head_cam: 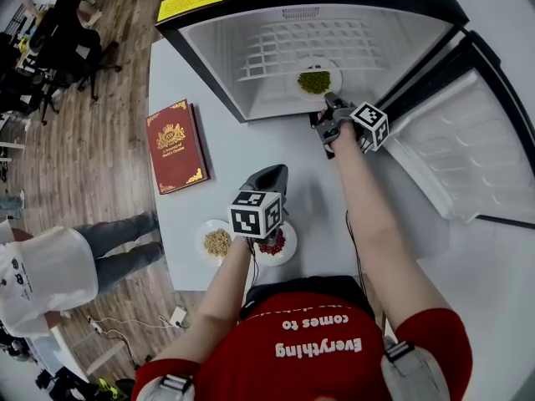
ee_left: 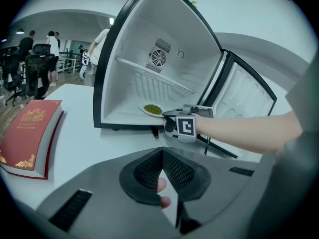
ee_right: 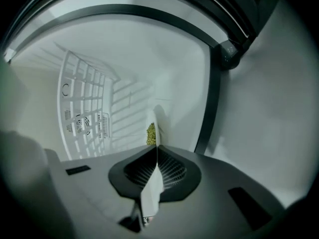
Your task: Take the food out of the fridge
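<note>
- Nearest on the bench, two small plates sit side by side: a plate of beige food and a plate of red food.
- The left claw hangs over them, jaws together, holding nothing.
- A red book lies farther left.
- The right claw is clamped on the rim of the plate of green food, which sits on the floor of the open fridge.

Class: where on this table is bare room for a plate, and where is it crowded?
Free: table between red book and fridge door, in front of the fridge. Crowded: near edge, two plates by the left gripper.
</note>
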### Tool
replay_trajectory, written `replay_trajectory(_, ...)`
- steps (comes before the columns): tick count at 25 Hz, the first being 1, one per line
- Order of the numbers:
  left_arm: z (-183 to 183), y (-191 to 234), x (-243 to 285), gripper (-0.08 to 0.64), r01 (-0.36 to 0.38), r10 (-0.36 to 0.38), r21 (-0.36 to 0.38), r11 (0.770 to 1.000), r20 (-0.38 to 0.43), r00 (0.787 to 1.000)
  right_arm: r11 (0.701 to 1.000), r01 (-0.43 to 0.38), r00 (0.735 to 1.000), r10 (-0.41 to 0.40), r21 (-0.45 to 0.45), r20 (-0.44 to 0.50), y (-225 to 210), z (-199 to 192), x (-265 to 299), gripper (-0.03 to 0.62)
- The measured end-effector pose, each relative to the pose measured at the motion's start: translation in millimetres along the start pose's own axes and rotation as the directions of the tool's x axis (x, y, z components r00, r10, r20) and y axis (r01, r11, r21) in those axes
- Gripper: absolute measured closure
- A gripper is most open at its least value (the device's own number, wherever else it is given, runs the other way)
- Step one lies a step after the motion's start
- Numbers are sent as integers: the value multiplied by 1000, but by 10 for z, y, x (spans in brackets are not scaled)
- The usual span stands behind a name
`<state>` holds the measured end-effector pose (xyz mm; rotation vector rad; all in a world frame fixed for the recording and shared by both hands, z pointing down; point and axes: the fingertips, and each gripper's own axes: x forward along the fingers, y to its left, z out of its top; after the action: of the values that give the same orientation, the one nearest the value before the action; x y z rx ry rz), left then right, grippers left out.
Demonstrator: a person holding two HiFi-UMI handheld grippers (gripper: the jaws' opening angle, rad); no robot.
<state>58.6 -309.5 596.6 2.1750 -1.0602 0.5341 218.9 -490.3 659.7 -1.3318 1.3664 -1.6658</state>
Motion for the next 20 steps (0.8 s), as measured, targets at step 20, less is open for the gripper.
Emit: replay_trajectory(20, 133, -77, -212, 554, -18, 16, 47, 999, 48, 999, 968, -231, 961, 243, 103, -130, 178, -487, -807, 574)
